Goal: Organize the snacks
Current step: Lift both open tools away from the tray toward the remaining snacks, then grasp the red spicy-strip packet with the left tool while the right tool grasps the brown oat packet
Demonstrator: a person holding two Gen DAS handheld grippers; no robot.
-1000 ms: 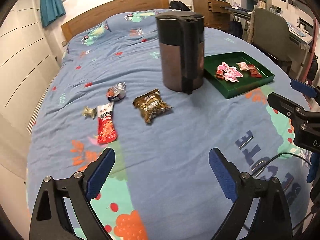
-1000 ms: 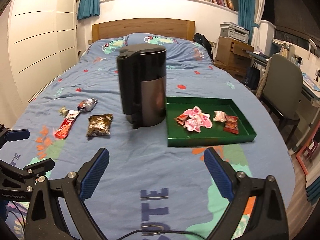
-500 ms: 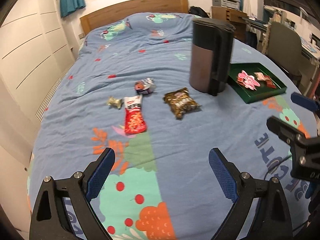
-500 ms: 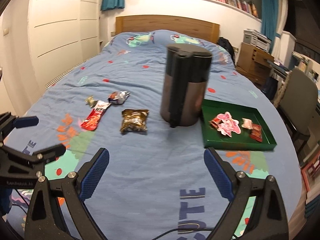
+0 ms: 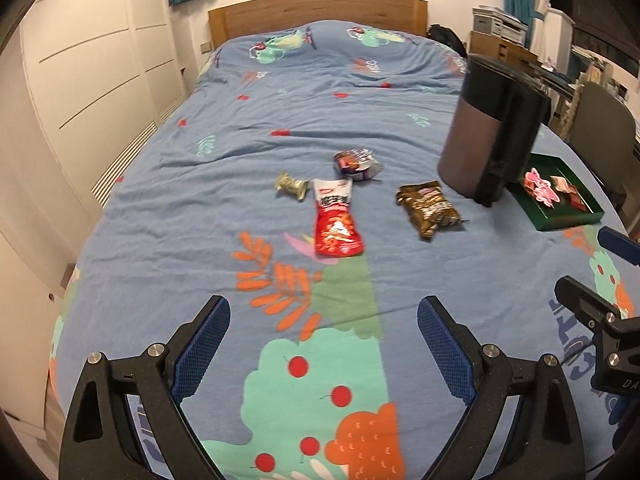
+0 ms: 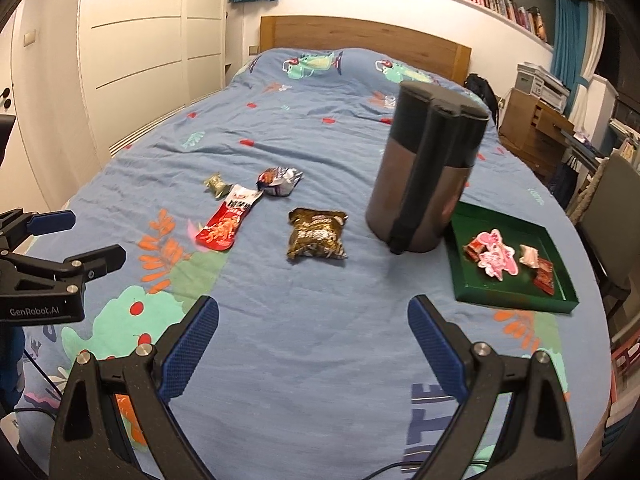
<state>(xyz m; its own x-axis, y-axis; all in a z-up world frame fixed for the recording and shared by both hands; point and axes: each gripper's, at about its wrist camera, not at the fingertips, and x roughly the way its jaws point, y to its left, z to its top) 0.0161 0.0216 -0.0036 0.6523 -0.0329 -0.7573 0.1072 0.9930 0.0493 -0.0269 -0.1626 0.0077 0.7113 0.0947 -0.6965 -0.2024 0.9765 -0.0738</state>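
Loose snacks lie on the blue bedspread: a red packet, a brown-gold packet, a silver-purple wrapper and a small gold candy. A green tray at the right holds a pink packet and small wrapped snacks. My left gripper is open and empty, well short of the red packet. My right gripper is open and empty, near the brown-gold packet.
A tall brown and black kettle-like jug stands between the loose snacks and the tray. White wardrobes stand at the left, a wooden headboard at the far end, a chair and desk at the right.
Both grippers have swung left, so the loose snacks now sit nearer the middle of each view and the tray has shifted right. Both stay open and empty.
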